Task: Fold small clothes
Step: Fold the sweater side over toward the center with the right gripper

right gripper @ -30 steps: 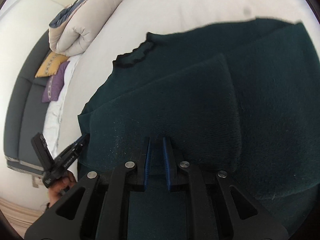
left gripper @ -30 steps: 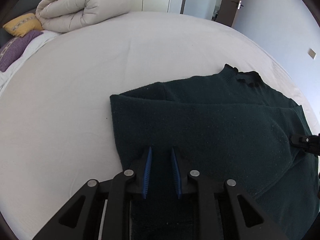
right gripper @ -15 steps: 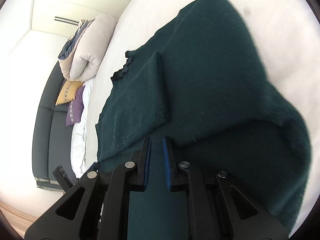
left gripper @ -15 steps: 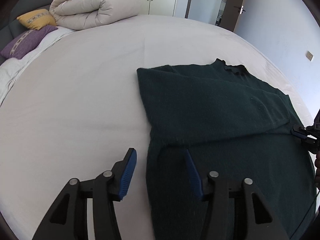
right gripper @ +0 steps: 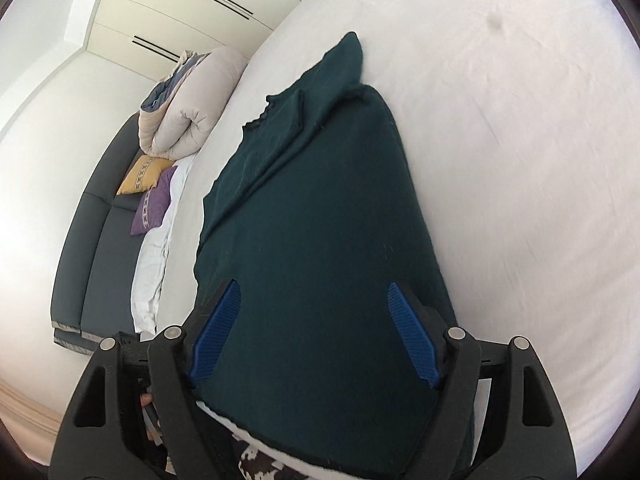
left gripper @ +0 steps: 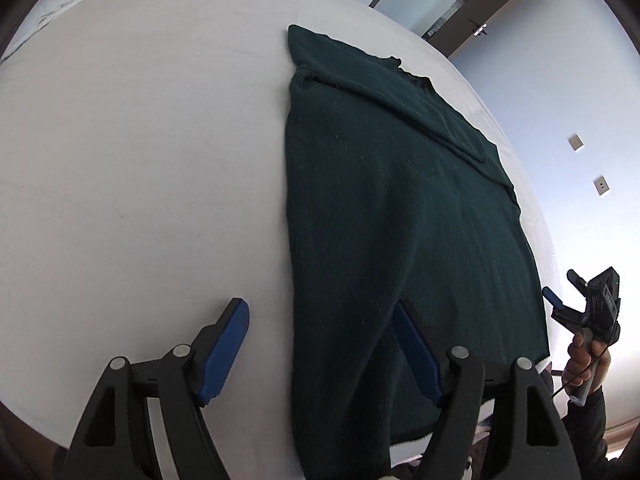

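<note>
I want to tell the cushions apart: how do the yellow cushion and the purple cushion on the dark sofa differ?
The yellow cushion lies farther along the dark sofa, next to the rolled duvet; the purple cushion lies nearer and partly covers it. They differ in colour. Both carry a light patterned band.

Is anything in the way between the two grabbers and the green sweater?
No, nothing visible. The green sweater lies flat on the white bed; the left gripper and right gripper are opening directly over its near end.
</note>
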The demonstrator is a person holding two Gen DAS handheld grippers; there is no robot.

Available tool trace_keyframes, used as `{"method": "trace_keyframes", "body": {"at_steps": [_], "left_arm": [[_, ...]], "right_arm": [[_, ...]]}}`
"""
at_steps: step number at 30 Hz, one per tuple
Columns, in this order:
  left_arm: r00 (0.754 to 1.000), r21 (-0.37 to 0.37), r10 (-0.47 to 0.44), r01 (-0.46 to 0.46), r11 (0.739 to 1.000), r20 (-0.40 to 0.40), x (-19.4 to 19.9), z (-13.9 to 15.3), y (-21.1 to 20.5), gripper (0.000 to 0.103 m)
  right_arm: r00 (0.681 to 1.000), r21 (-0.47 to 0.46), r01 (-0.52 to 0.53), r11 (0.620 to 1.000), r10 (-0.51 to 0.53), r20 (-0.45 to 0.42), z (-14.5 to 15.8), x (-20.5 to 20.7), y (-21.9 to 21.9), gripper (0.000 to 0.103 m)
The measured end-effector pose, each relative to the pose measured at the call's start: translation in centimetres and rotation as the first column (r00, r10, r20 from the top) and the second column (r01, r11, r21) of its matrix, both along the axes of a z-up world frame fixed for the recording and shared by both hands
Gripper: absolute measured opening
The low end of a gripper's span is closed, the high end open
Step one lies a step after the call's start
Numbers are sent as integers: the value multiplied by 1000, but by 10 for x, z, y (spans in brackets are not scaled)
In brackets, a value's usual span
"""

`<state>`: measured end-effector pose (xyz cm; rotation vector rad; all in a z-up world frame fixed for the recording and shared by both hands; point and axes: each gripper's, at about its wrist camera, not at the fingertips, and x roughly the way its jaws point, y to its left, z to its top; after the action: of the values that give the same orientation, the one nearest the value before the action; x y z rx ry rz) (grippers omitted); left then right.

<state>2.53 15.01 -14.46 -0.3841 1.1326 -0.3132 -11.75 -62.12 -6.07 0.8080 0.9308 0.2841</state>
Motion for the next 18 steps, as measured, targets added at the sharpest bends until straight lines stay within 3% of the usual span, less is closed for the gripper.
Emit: {"method": "trace_keyframes", "body": {"at_steps": [4, 8, 11, 13, 16, 17, 18], "left_arm": [[999, -89, 9, -14, 996, -47, -15, -5, 9, 75], [997, -66, -15, 9, 998, -79, -20, -7, 1, 72], [995, -97, -19, 9, 995, -99, -26, -9, -3, 71], [995, -103, -7, -3, 995, -101, -29, -10, -1, 65], [991, -122, 20, -36, 992, -131, -26, -14, 5, 37], [989, -150, 10, -33, 988, -150, -25, -17, 5, 24], [987, -165, 1, -28, 986, -159, -24, -18, 4, 19]], "right_arm": [[1000, 38, 1, 999, -1, 1, -5, -54, -13, 76], [1000, 67, 22, 998, -21, -10, -13, -77, -17, 76], [1000, 90, 23, 996, -23, -1, -13, -89, -19, 76], [1000, 88, 16, 996, -16, 5, -10, -92, -17, 76], [1000, 78, 5, 997, -5, 4, -7, -89, -14, 76], [1000, 75, 7, 997, -7, 4, -7, -91, -14, 76], [1000, 75, 9, 997, -9, 4, -6, -92, -14, 76]]}}
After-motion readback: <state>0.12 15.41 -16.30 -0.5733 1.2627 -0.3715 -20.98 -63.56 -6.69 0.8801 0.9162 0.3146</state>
